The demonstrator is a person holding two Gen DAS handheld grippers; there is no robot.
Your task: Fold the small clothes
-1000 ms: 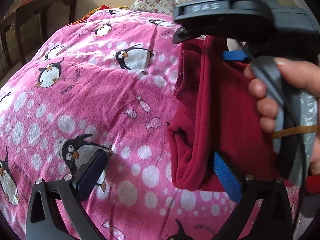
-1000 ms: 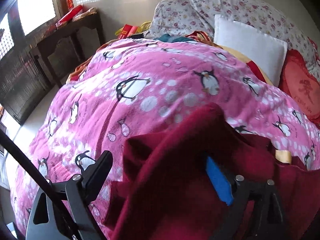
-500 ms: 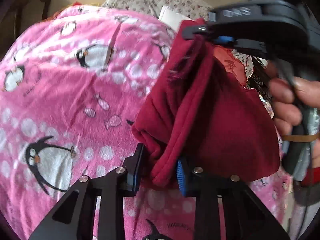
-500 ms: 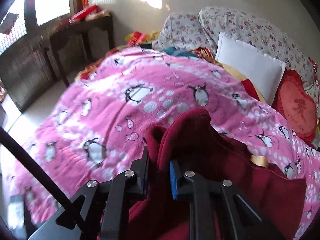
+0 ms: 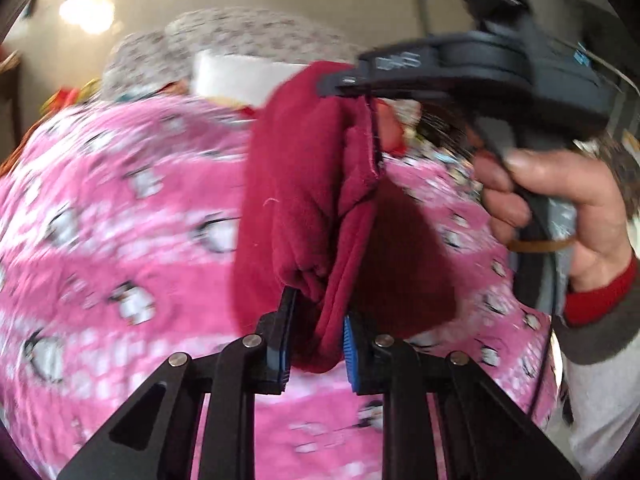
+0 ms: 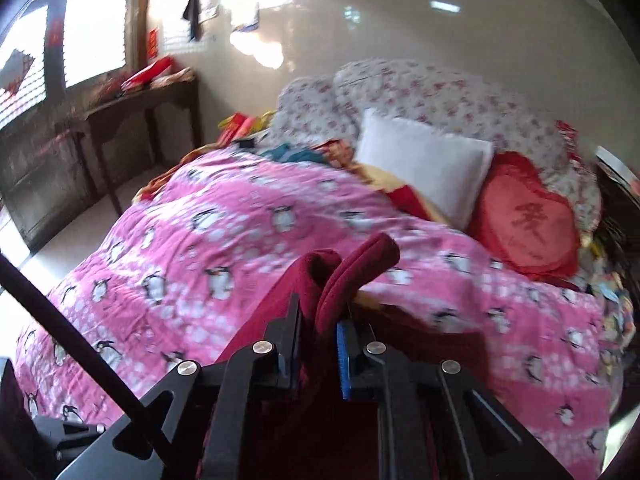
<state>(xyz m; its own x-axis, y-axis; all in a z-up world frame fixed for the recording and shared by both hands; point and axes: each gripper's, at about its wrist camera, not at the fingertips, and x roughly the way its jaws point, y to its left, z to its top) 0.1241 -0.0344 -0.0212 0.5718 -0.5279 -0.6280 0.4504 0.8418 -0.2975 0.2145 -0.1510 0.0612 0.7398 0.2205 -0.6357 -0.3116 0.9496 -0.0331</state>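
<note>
A dark red fleece garment (image 5: 304,208) hangs between both grippers, lifted above the pink penguin blanket (image 5: 120,240). My left gripper (image 5: 316,344) is shut on its lower folded edge. My right gripper (image 5: 356,88), seen from the side in the left wrist view, pinches the garment's upper edge. In the right wrist view the right gripper (image 6: 320,344) is shut on a bunched fold of the garment (image 6: 352,268), which drapes down below the fingers.
The bed carries a white pillow (image 6: 424,164), a red heart cushion (image 6: 524,216) and floral pillows (image 6: 420,92) at its head. A dark wooden table (image 6: 140,96) stands by the window on the left. A hand (image 5: 560,208) holds the right gripper.
Both grippers went from open to shut on the red garment, then lifted it off the blanket. The views have tilted up toward the head of the bed.
</note>
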